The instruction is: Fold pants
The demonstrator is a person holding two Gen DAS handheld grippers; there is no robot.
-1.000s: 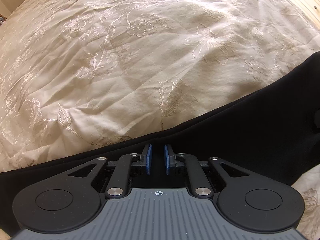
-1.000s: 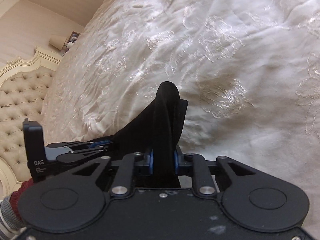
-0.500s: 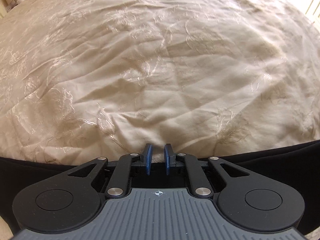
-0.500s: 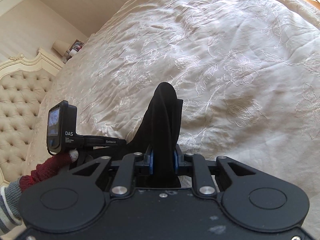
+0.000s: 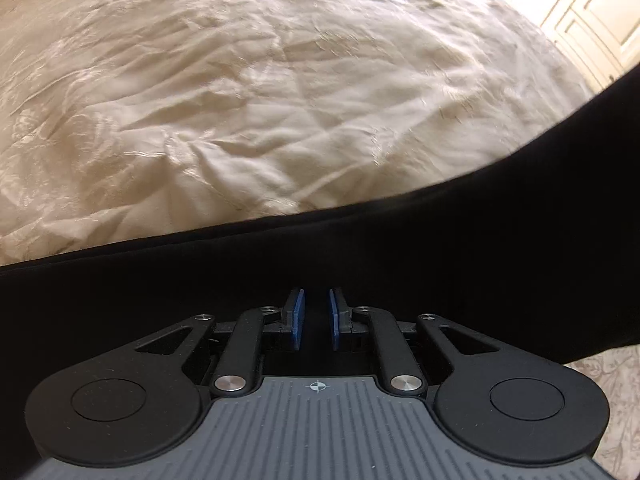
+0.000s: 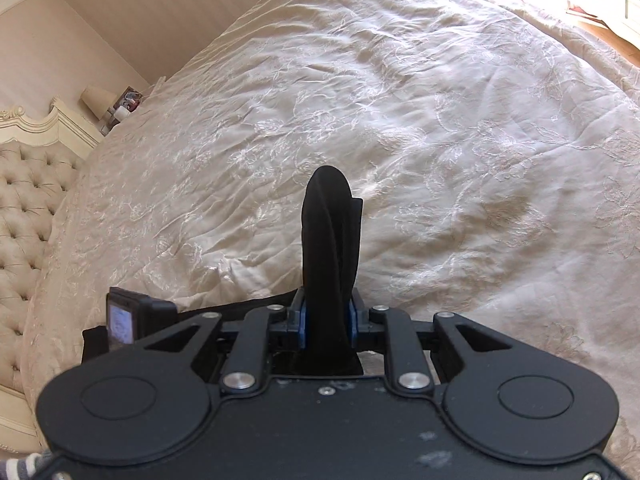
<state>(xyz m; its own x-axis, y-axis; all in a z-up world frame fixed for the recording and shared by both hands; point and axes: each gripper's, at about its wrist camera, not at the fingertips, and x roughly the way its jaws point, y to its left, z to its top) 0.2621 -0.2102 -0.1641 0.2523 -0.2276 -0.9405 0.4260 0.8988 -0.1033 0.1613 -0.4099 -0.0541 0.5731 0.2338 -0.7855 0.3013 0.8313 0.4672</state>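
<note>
pants (image 6: 329, 248) black, pinched in right gripper (image 6: 326, 322); left gripper (image 5: 313, 314) narrow, clamping pants over cream bedspread (image 5: 240, 100).

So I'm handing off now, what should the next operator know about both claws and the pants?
Right claw: shut on a bunched fold of the black pants, held above the bedspread.
Left claw: nearly shut, with black cloth between the pads; a true pinch is likely but not clear to see.
The pants hang as a band between the two claws, off the bed.
Done: both ends picked up.
Left: lay the pants down, fold them, let go.
</note>
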